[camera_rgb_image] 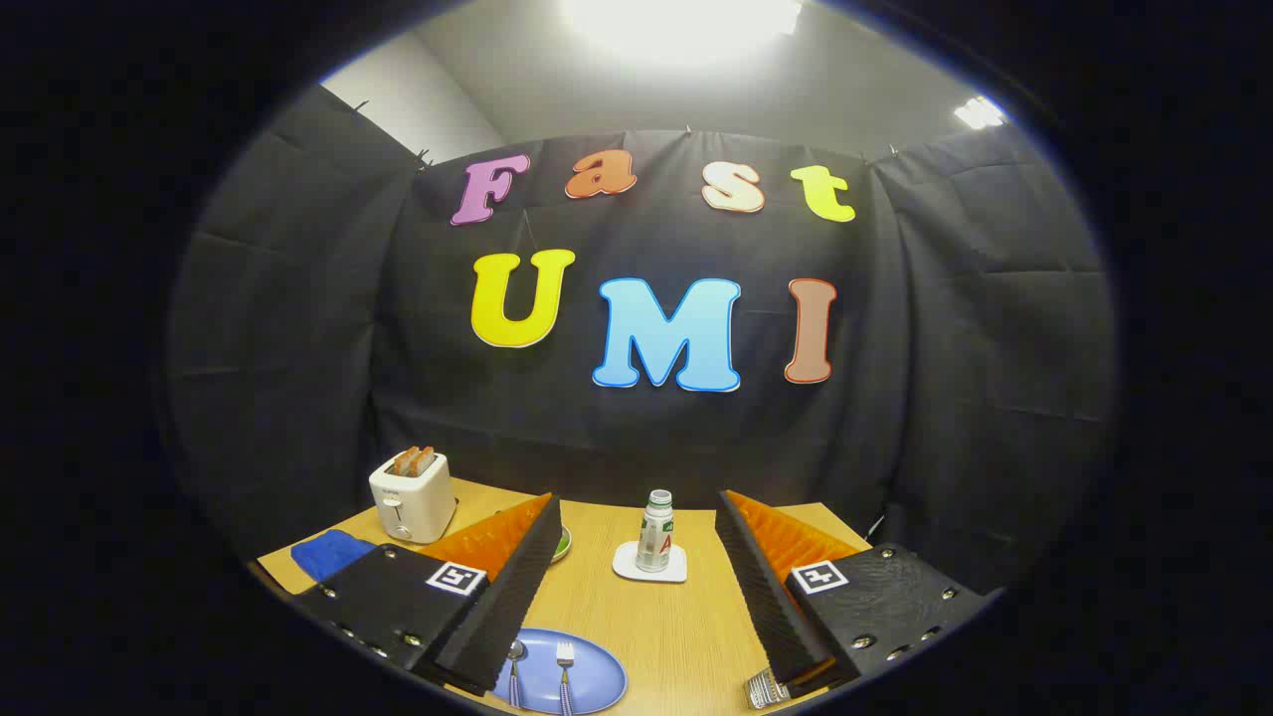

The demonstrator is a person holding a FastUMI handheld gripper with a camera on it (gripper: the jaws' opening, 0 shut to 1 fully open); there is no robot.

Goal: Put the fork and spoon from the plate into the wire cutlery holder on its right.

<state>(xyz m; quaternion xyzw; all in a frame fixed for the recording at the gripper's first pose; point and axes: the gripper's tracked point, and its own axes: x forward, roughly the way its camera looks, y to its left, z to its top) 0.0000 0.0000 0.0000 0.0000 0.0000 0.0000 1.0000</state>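
Spoon (514, 668) and fork (565, 674) are being carried side by side on the plate (597, 676) at the table's (666, 617) near edge, handles toward the gripper for easy pickup. Gripper (636, 607) is being held wide open and empty above them; wire cutlery holder (764, 688) is sitting right of the plate, partly hidden under the right finger.

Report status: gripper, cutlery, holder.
Gripper open, holding nothing, above the table. Fork and spoon on blue plate, by left finger. Wire cutlery holder under right finger. Bottle on coaster beyond, not blocking.
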